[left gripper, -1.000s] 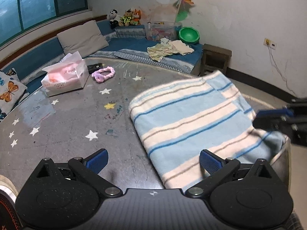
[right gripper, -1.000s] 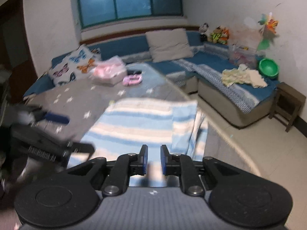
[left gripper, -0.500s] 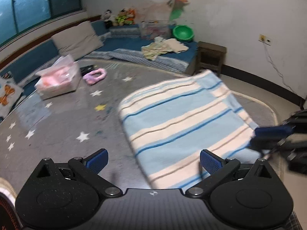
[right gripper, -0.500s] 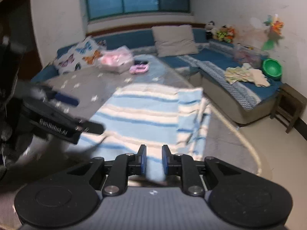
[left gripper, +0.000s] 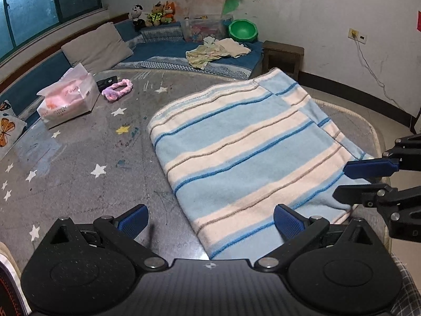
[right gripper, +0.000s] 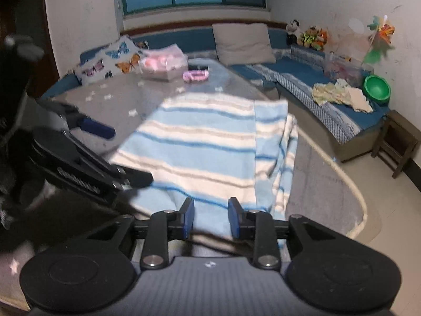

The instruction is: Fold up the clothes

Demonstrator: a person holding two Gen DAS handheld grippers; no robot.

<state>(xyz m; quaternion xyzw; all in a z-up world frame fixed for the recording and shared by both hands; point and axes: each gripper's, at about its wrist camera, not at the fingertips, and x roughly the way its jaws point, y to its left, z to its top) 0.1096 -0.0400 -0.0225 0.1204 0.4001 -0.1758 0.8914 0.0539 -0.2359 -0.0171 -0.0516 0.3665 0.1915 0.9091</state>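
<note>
A folded blue-and-cream striped cloth lies flat on the grey star-patterned table, with one side draped over the table's edge. My left gripper stands wide open over the cloth's near corner, its pads clear of the fabric. It shows at the left of the right wrist view as the left gripper. My right gripper is at the cloth's near edge and its jaws are opening. Fabric shows between the pads, which do not press on it. In the left wrist view the right gripper hangs by the cloth's right corner.
A pink tissue pack, a pink headband and a small black object lie at the table's far left. A blue sofa with cushions, loose clothes and a green bowl runs behind. A wooden stool stands by the wall.
The right gripper's jaws have spread apart and let go of the cloth's edge, which now lies flat. The left gripper stayed wide open and hardly moved.
</note>
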